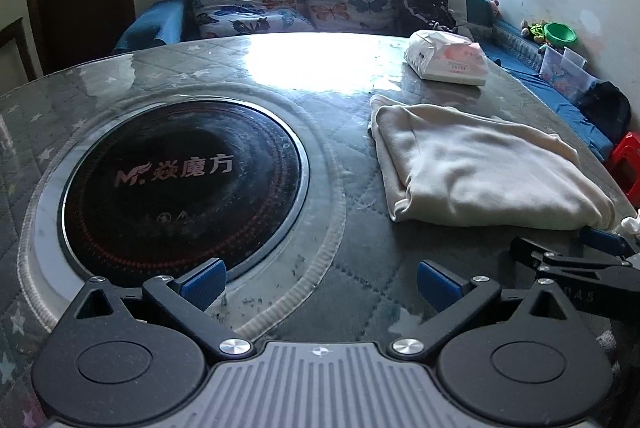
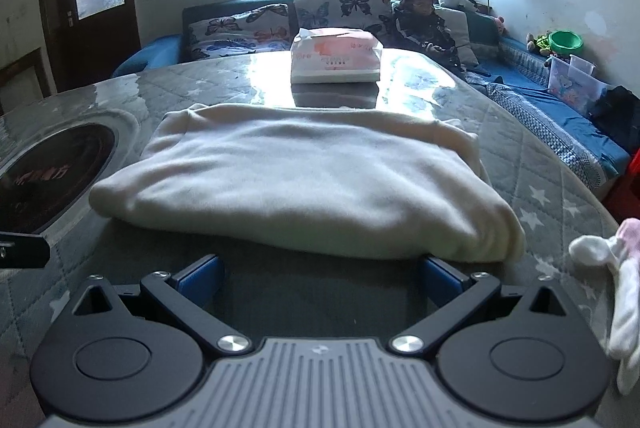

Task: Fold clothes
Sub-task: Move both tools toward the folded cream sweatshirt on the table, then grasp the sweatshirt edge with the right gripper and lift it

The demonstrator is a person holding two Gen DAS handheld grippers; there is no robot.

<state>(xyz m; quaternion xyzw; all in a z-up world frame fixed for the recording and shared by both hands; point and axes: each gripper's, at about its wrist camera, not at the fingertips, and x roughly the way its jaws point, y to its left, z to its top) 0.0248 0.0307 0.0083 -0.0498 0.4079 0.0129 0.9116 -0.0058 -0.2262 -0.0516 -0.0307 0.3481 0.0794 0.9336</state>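
A cream garment (image 2: 304, 179) lies folded into a thick rectangle on the quilted table top (image 2: 532, 179); the left wrist view shows it to the right (image 1: 480, 171). My right gripper (image 2: 320, 278) is open just in front of its near edge, blue pads wide apart, nothing between them. My left gripper (image 1: 320, 286) is open too, over bare table left of the garment, beside the round black cooktop (image 1: 180, 183). The right gripper's fingers (image 1: 576, 260) show at the garment's near right corner. Small white and pink cloth pieces (image 2: 616, 276) lie at the right edge.
A white and pink tissue pack (image 2: 336, 57) sits beyond the garment near the table's far edge. Behind the table runs a blue sofa with butterfly cushions (image 2: 240, 31); a person sits there (image 2: 424, 23). Toys and a clear box (image 2: 572, 79) lie at the right, with a red stool (image 1: 626, 159).
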